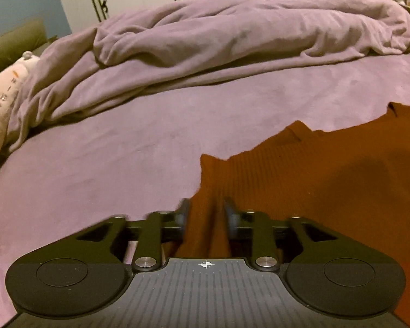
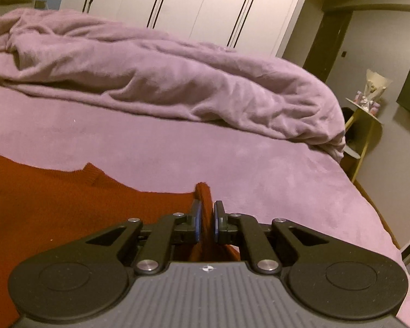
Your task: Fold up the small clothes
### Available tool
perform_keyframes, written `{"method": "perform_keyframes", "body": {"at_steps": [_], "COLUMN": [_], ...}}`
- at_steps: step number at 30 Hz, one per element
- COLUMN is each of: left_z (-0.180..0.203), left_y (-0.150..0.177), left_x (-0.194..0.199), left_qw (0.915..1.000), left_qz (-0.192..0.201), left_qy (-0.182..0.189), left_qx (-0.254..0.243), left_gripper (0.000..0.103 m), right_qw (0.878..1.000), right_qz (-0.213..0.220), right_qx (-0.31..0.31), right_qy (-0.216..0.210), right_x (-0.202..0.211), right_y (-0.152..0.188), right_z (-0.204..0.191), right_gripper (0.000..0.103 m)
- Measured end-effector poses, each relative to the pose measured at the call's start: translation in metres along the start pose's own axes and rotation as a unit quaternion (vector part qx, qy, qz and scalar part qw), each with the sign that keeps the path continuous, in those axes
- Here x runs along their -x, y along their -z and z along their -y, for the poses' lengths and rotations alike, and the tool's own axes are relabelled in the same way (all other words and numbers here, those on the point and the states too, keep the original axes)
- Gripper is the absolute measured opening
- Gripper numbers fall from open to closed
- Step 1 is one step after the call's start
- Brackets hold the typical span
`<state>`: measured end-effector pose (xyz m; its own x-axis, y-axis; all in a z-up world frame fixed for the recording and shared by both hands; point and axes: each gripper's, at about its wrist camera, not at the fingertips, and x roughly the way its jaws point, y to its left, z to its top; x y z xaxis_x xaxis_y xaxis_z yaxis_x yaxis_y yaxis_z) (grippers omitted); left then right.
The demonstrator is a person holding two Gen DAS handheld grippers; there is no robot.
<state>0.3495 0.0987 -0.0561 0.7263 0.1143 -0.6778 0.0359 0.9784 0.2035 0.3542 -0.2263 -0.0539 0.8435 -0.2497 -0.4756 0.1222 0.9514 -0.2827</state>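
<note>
A rust-orange ribbed knit garment (image 1: 328,169) lies spread on the purple bed. In the left wrist view my left gripper (image 1: 206,213) is closed on a bunched fold at the garment's left edge, with cloth filling the gap between the fingers. In the right wrist view the same garment (image 2: 54,199) stretches to the left, and my right gripper (image 2: 205,218) is shut on a pinched ridge of its right edge. A ribbed collar or cuff (image 2: 91,175) sticks up on the far edge.
A rumpled purple duvet (image 1: 232,41) is heaped across the far side of the bed (image 2: 232,158). A pale plush toy (image 1: 5,101) lies at the left. White wardrobe doors (image 2: 205,5) stand behind. A small side table (image 2: 366,114) stands beyond the bed's right edge.
</note>
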Motion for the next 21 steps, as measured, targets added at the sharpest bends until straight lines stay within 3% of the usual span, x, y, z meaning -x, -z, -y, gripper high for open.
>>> {"method": "perform_keyframes", "body": {"at_steps": [4,8,13,21], "left_z": [-0.002,-0.002,-0.008,-0.014], "left_y": [0.004,0.013,0.032,0.06], "left_x": [0.014,0.033,0.054,0.075], "left_qw": [0.9999,0.9996,0.9982,0.9954], "left_qz": [-0.005,-0.004,-0.012,-0.034], "left_qy": [0.011,0.022,0.03,0.043], "left_qx": [0.012,0.018,0.05,0.079], "left_gripper": [0.052,0.057,0.063,0.067], "right_qw": [0.999,0.998,0.994,0.978], "right_qz": [0.018,-0.005,-0.036,-0.077], "right_qx": [-0.013,-0.023,-0.045,-0.155], "right_qy": [-0.028,-0.064,-0.091,-0.117], "right_x": [0.042,0.078,0.114,0.143], "right_y": [0.011,0.032,0.065,0.105], "right_z": [0.01,0.014,0.027,0.063], "right_gripper": [0.025,0.027,0.041,0.047]}}
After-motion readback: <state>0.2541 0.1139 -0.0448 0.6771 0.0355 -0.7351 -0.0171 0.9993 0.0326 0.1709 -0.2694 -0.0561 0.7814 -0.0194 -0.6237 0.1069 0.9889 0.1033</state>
